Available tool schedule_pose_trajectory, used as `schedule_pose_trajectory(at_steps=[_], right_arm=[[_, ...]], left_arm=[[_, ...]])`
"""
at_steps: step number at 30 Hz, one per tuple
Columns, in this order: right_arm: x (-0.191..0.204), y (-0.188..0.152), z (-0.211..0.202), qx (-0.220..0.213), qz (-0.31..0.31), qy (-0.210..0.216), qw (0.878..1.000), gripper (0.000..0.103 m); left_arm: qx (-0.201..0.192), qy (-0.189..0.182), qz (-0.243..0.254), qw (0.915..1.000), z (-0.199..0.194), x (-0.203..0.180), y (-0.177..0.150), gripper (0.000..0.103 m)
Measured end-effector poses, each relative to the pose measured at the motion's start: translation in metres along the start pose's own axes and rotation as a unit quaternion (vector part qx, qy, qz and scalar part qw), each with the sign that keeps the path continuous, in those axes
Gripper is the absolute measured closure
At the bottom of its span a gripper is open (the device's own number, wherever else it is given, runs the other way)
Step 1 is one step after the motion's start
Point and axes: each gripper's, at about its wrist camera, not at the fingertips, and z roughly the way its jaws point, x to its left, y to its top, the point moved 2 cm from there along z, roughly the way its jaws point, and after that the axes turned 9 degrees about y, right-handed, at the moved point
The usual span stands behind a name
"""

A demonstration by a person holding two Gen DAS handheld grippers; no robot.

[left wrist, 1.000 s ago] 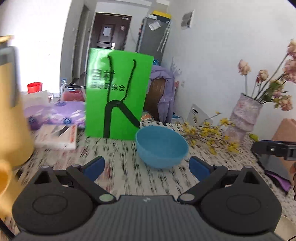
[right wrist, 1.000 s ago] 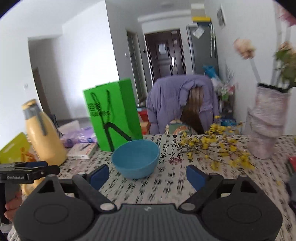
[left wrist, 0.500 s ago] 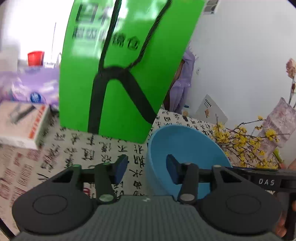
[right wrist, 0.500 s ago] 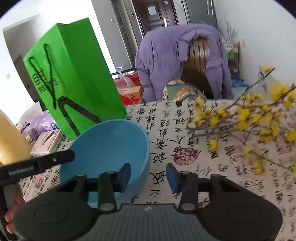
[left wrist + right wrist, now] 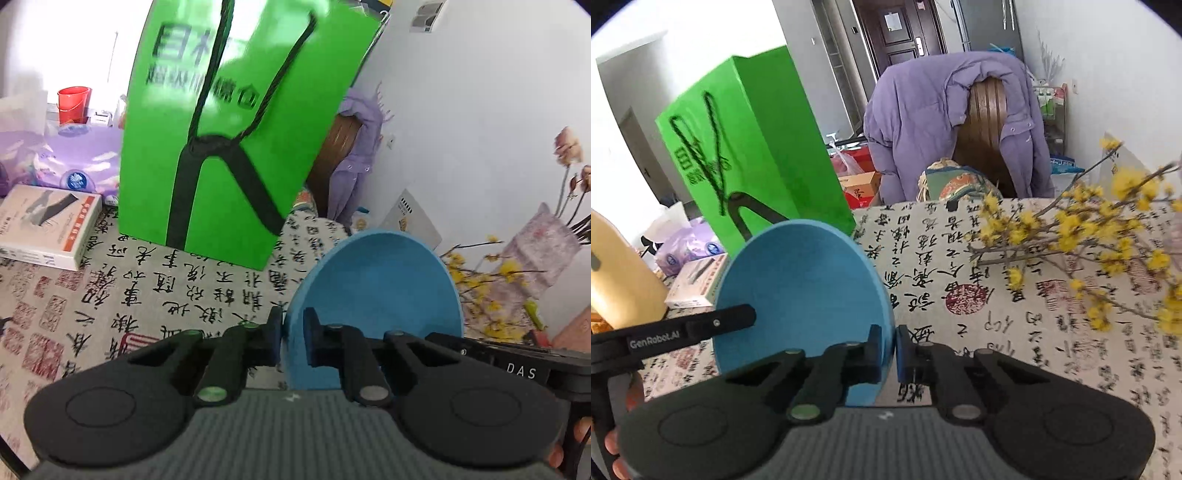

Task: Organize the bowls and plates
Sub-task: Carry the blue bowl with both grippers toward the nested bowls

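A blue bowl (image 5: pixel 376 288) stands on the patterned tablecloth (image 5: pixel 147 295), its hollow turned toward both cameras. My left gripper (image 5: pixel 293 332) has its jaws closing on the bowl's left rim, one pad inside and one outside, both pressing. My right gripper (image 5: pixel 889 347) closes the same way on the right rim of the bowl (image 5: pixel 801 280). Each view shows the other tool: the right one (image 5: pixel 517 365) at the bowl's far side, the left one (image 5: pixel 683 332) across the bowl's left edge. A person's fingers (image 5: pixel 613 446) hold the left tool.
A tall green paper bag (image 5: pixel 229 129) stands just behind the bowl. A flat boxed book (image 5: pixel 48 225) lies to the left, beside a yellow bottle (image 5: pixel 617 273). Yellow flower twigs (image 5: pixel 1089 236) and a vase (image 5: pixel 539 251) lie to the right. A jacket-draped chair (image 5: pixel 942 122) stands behind the table.
Both grippers came forward and down to the bowl from either side and went from wide open to closed on its rim. The bowl now looks much larger.
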Motion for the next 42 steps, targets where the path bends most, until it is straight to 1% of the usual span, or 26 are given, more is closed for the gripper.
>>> schedule_pose_trajectory(at_steps=[4,8,12,15,19,26,29,32,37,39,42], right_arm=[[0.017,0.002,-0.041,-0.011,-0.011,-0.006,1.000,0.096],[0.034,0.003,-0.096,-0.026,-0.023,-0.006,0.999,0.096],[0.053,0.001,-0.153,-0.046,-0.029,-0.006,0.998,0.097],[0.068,-0.006,-0.196,-0.061,-0.037,-0.008,0.997,0.097],[0.084,-0.024,-0.248,-0.069,-0.040,-0.008,0.997,0.096],[0.114,-0.074,-0.323,-0.082,-0.048,-0.009,0.995,0.096],[0.127,-0.095,-0.352,-0.088,-0.058,-0.009,0.994,0.096],[0.140,-0.121,-0.377,-0.094,-0.066,-0.003,0.993,0.096],[0.165,-0.179,-0.407,-0.106,-0.085,0.000,0.991,0.096],[0.177,-0.206,-0.417,-0.118,-0.090,-0.003,0.989,0.096],[0.191,-0.244,-0.426,-0.136,-0.102,-0.013,0.985,0.096]], left_arm=[[-0.016,-0.002,0.010,0.9998,-0.044,-0.017,0.004,0.091],[-0.038,-0.015,0.020,0.9990,-0.097,-0.035,0.005,0.091],[-0.058,-0.010,0.035,0.9977,-0.151,-0.058,0.000,0.091],[-0.070,-0.009,0.039,0.9967,-0.193,-0.072,-0.006,0.091],[-0.091,-0.022,0.042,0.9948,-0.249,-0.082,-0.022,0.091],[-0.109,-0.029,0.047,0.9925,-0.332,-0.093,-0.071,0.091],[-0.110,-0.029,0.049,0.9923,-0.362,-0.094,-0.095,0.091],[-0.108,-0.032,0.038,0.9929,-0.389,-0.087,-0.122,0.091],[-0.128,-0.025,0.024,0.9912,-0.430,-0.072,-0.174,0.091],[-0.125,-0.029,0.005,0.9917,-0.441,-0.062,-0.194,0.091],[-0.129,-0.024,-0.011,0.9913,-0.453,-0.052,-0.224,0.091]])
